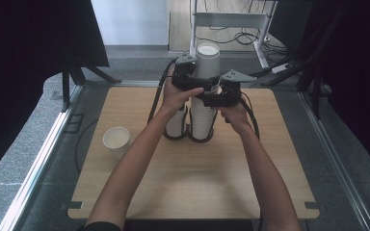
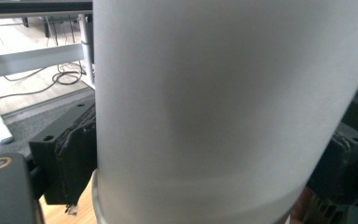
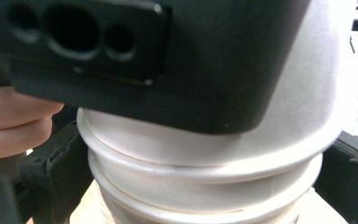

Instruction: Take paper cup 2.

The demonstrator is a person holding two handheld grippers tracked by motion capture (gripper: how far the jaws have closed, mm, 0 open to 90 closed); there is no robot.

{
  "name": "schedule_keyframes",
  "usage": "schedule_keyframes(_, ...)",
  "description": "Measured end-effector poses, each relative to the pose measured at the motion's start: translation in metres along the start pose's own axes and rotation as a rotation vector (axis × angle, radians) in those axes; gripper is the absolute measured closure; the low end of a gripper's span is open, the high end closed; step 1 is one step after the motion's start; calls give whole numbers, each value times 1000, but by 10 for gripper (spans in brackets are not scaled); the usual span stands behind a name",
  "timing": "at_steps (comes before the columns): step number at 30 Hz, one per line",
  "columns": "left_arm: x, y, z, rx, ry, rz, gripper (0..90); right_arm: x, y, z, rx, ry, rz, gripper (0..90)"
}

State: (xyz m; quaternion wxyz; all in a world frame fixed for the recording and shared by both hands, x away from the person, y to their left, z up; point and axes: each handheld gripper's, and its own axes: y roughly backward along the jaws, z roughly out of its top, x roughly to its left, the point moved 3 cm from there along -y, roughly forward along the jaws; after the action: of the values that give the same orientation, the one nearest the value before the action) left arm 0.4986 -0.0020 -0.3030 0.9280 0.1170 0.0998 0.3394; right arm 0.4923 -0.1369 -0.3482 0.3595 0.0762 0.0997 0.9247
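The left tongs [image 1: 198, 83] clasp the top paper cup [image 1: 207, 60], raised partly out of the stack of paper cups [image 1: 202, 118]; the right tongs [image 1: 215, 95] pinch the stack's upper rims just below. Left of both tongs a shorter stack [image 1: 176, 122] stands touching the tall one, and farther left a single cup [image 1: 116, 139] rests on the worktop [image 1: 188, 183].

Lab: dark curtains [image 1: 24, 38], floor cables [image 1: 241, 37].
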Motion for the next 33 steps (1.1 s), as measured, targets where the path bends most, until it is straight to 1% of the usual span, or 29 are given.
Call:
schedule_keyframes(5,0,0,0,-7,-6,3,109,0,0,0,-5,5,0,28)
schedule_keyframes(7,0,1,1,-18,-6,0,112,-1,0,0,-5,5,0,29)
schedule_keyframes(8,0,2,2,-31,-3,-4,116,0,0,0,-5,0,0,29)
schedule_keyframes(11,0,5,8,-50,9,-14,121,0,0,0,-8,2,0,29)
schedule_keyframes(12,-1,5,11,-64,20,-18,122,0,0,0,-8,1,0,29)
schedule_keyframes(14,-1,9,16,-84,29,-19,124,0,0,0,-6,-2,0,29)
schedule_keyframes(18,-2,14,24,-109,29,-20,125,0,0,0,-2,6,0,29)
schedule_keyframes(19,-2,16,27,-117,22,-18,125,0,0,0,-2,3,-1,29)
schedule_keyframes(25,-3,26,43,-166,34,-36,126,0,0,0,-2,1,-1,29)
schedule_keyframes(26,-3,28,45,-171,28,-34,126,0,0,0,-2,3,-1,29)
schedule_keyframes(29,-3,34,51,-187,28,-32,128,0,0,0,-3,3,-1,29)
schedule_keyframes(33,-3,39,55,-194,25,-26,129,0,0,0,-2,6,1,29)
